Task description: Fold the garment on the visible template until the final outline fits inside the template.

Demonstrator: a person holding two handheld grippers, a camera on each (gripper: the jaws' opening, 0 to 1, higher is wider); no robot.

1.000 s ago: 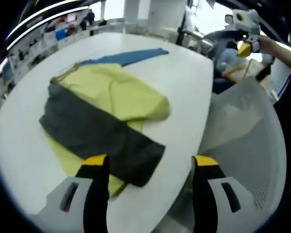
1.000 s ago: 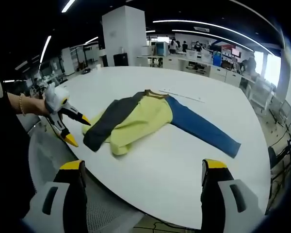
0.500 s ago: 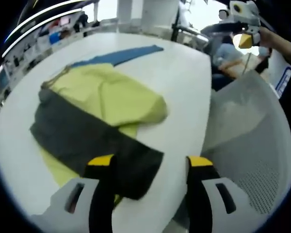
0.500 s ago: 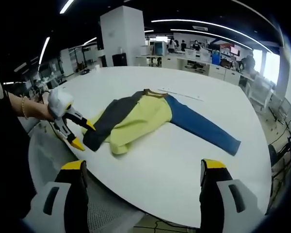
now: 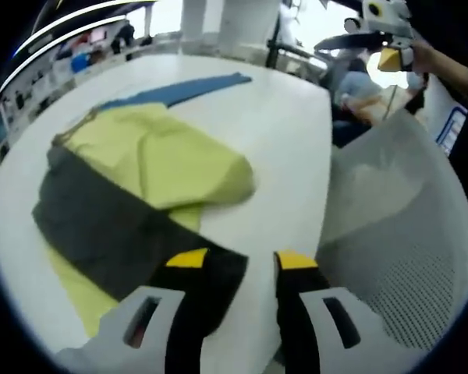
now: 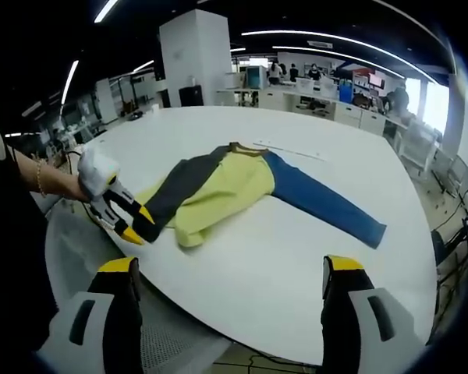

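In the right gripper view, the left gripper (image 6: pixel 134 224) reached in from the left, its yellow-tipped jaws narrowly apart at the dark grey sleeve end of the yellow, grey and blue long-sleeved garment (image 6: pixel 234 187). The garment lay partly folded on the round white table (image 6: pixel 296 257), its blue sleeve stretched out rightwards. The right gripper (image 6: pixel 230 269) hovered with jaws wide apart, holding nothing.

— How many garments on the table?
— One garment (image 6: pixel 232 189), one white table (image 6: pixel 296 257).
— Sleeves?
— Two: one grey (image 6: pixel 175 187) at left, one blue (image 6: pixel 326 206) stretched right.
— Grippers?
— Two: the left gripper (image 6: pixel 134 224) near the grey cuff, the right gripper (image 6: pixel 228 271) nearest, with one mesh chair (image 5: pixel 398 234) beside the table.
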